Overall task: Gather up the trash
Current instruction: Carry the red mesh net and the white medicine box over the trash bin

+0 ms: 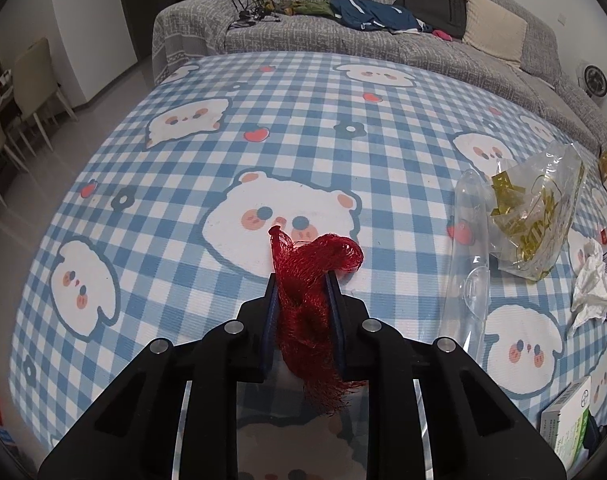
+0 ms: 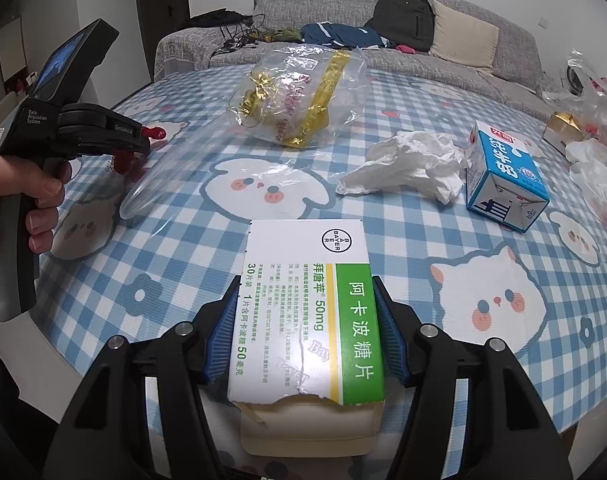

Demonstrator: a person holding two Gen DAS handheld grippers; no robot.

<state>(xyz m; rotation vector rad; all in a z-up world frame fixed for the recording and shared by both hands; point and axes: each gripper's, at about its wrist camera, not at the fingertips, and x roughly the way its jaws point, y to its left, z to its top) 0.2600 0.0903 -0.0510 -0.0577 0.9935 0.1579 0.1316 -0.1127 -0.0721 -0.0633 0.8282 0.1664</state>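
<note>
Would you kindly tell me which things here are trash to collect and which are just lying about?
Trash to collect:
red mesh net, medicine box, crumpled tissue, milk carton, clear plastic bag.

Just lying about:
black backpack, beige cushion, blue jacket on the sofa.

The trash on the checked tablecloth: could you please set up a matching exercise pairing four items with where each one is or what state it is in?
Things:
1. red mesh net
2. medicine box
3. crumpled tissue
4. blue milk carton

Places or states:
A. lying on its side, right of the tissue
B. clamped in the right gripper
C. loose on the cloth, between the clear bag and the carton
D. pinched in the left gripper

Pairs: 1-D, 2-B, 3-C, 4-A
</note>
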